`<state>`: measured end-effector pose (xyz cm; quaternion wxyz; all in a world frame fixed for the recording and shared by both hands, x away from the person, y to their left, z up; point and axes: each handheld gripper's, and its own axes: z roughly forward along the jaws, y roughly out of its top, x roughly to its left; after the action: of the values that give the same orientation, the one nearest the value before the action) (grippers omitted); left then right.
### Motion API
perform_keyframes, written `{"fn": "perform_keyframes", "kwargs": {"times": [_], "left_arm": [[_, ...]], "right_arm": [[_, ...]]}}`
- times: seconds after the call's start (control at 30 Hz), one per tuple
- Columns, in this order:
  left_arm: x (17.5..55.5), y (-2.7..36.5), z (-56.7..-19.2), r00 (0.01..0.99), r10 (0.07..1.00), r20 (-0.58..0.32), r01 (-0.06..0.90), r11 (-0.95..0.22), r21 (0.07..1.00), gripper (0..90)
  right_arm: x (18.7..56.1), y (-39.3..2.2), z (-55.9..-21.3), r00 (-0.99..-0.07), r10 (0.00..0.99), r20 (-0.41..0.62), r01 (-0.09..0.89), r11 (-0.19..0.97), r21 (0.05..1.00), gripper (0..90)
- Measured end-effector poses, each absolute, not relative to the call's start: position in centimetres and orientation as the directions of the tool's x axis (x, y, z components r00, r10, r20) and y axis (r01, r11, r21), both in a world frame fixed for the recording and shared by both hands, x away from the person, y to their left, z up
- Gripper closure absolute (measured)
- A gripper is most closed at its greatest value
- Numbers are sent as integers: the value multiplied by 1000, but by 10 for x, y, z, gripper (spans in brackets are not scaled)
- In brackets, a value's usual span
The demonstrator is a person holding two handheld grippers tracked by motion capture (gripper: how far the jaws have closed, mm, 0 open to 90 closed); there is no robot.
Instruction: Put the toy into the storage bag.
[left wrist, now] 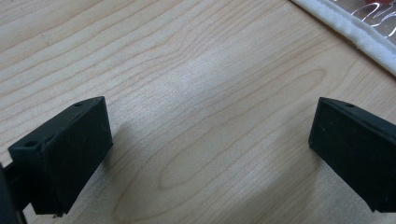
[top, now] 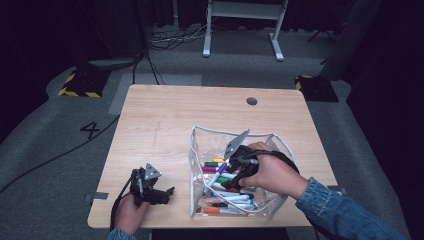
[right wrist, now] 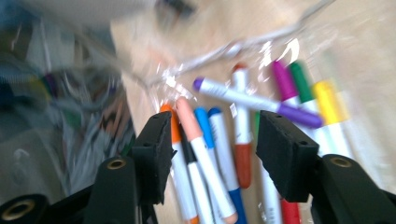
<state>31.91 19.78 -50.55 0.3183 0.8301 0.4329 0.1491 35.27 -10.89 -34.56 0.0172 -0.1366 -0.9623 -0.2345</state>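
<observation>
Purple marker [right wrist: 257, 101] lies beyond the right gripper [right wrist: 212, 154]; its jaws parted, empty.

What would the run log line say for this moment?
right gripper: open, inside clear plastic pouch above markers | left gripper: open on table

Table [top: 165, 115]: pale wood grain. Pouch [top: 197, 145]: clear plastic, white trim. Markers [top: 227, 195] inside: white barrels; caps purple, magenta, green, yellow at 12 o'clock, blue and orange at 6. Purple marker [right wrist: 257, 101] lies across the rest. Both grippers [top: 167, 192] [top: 225, 182] black, grey top plates. Sleeve [top: 345, 212]: blue denim. Floor: grey carpet, yellow-black hazard stripes at 10 and 2
</observation>
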Motion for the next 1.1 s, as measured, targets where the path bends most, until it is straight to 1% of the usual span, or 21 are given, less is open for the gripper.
{"fn": "perform_keyframes", "kwargs": {"times": [0.13,0.27,0.4,0.53,0.7,1.1], "left_arm": [[319,198,-506,581,814,-28,624,-422,658,0],[319,198,-506,580,814,-28,624,-422,658,0],[319,198,-506,581,813,-29,624,-423,657,0],[319,198,-506,581,814,-28,624,-422,658,0],[319,198,-505,580,814,-33,628,-422,654,0],[320,198,-505,581,813,-22,625,-429,652,0]], "right_arm": [[357,-120,-328,-948,313,66,302,806,510,452],[355,-137,-313,-927,369,71,342,752,563,437],[351,-160,-299,-908,418,42,360,722,591,428],[353,-194,-288,-873,486,30,399,678,617,420],[352,-234,-283,-821,570,16,446,623,643,421],[346,-310,-284,-712,702,19,536,526,660,408]]}}
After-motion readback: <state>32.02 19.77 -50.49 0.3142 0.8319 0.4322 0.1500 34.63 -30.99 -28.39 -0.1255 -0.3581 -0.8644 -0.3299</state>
